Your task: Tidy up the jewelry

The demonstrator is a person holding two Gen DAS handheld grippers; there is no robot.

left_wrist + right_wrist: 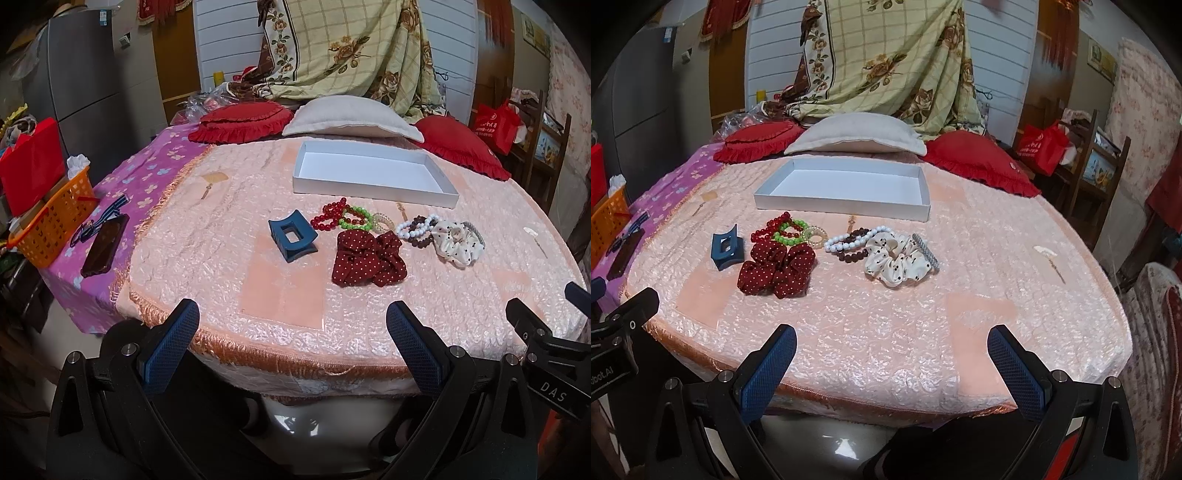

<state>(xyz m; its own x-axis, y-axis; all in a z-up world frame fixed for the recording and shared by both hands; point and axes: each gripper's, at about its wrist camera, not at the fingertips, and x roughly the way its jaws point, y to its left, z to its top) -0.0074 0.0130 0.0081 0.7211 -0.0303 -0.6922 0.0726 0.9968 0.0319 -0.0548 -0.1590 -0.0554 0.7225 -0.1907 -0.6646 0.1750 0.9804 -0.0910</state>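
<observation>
Jaws of both grippers apart, empty, jewelry pile [831,247] well ahead, near white tray [846,206].

tray [842,206] set on bed cover [886,314], in front of pillow [855,134]. row of items laid just before tray: hair claw [726,248] at left, bead bracelets [783,230] next, bow scrunchie [775,271] before them, further bracelets [849,242] right of it, dotted scrunchie [897,262] at right end. phone [105,245] laid well left, beside basket [55,221].
</observation>
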